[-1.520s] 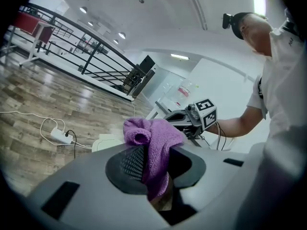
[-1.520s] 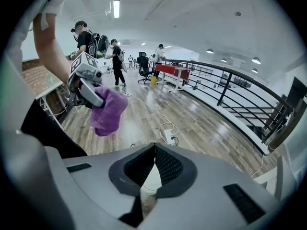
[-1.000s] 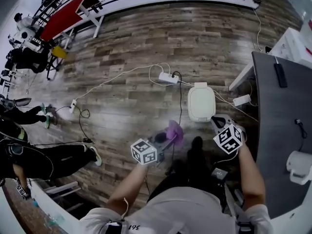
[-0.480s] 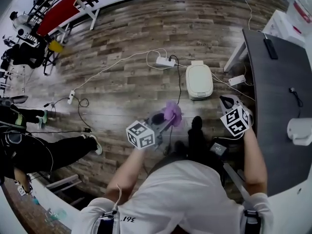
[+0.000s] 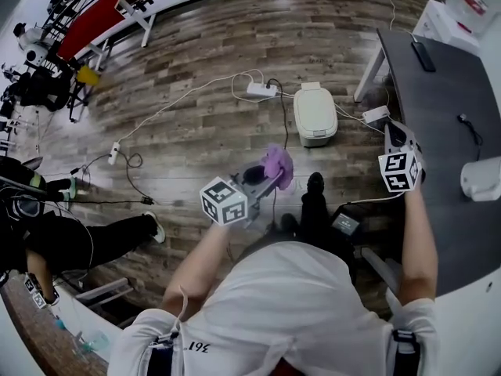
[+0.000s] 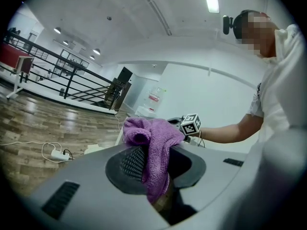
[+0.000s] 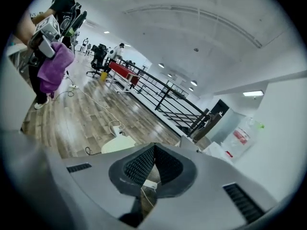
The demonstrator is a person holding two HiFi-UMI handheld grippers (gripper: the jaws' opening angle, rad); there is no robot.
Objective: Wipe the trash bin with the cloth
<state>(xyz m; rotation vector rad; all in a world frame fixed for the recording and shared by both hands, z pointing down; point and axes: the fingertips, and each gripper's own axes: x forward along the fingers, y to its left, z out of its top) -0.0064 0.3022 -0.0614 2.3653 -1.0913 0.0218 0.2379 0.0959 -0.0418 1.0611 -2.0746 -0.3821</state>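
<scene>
The white trash bin [image 5: 315, 113] stands on the wooden floor beside a dark desk, its lid closed. It also shows low in the right gripper view [image 7: 118, 144]. My left gripper [image 5: 262, 180] is held over the floor on the near side of the bin, shut on a purple cloth [image 5: 278, 165]. The cloth [image 6: 152, 143] bunches over the jaw tips and hangs down between them. The right gripper [image 5: 394, 138] hovers at the desk's edge, right of the bin, shut and empty [image 7: 152, 151]. From there the cloth [image 7: 53, 67] hangs at far left.
A power strip [image 5: 262, 90] and white cables lie on the floor just behind the bin. The dark desk [image 5: 454, 124] at right carries a remote [image 5: 423, 56] and a white object [image 5: 481, 178]. A seated person [image 5: 78, 241] is at left, a red bench [image 5: 94, 22] far back.
The right gripper has moved up and to the right, to the desk's edge. The left gripper with the cloth has stayed about where it was. The bin sits higher in view.
</scene>
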